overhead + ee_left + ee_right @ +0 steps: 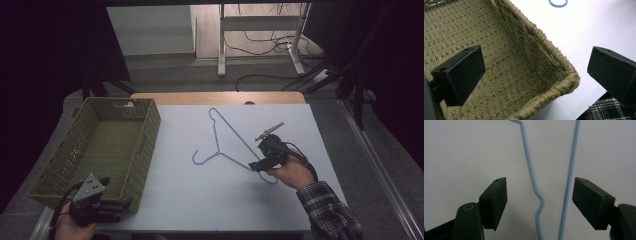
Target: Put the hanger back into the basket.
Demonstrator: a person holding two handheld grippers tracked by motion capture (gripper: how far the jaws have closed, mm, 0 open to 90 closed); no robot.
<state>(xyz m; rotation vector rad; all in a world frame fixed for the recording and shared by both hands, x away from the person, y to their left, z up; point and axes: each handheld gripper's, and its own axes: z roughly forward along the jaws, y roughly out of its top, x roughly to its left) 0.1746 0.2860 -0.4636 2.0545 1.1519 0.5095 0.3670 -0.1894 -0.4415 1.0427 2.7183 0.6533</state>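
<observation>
White table under dim light, cables on the floor beyond. Blue hanger lies flat mid-frame; basket at left. Right gripper, jaws wide, straddles both hanger wires at one end: likely the grasp step; next, close. Left gripper, jaws wide, sits at the basket's near corner. Right gripper view alone shows the wire's kink.
</observation>
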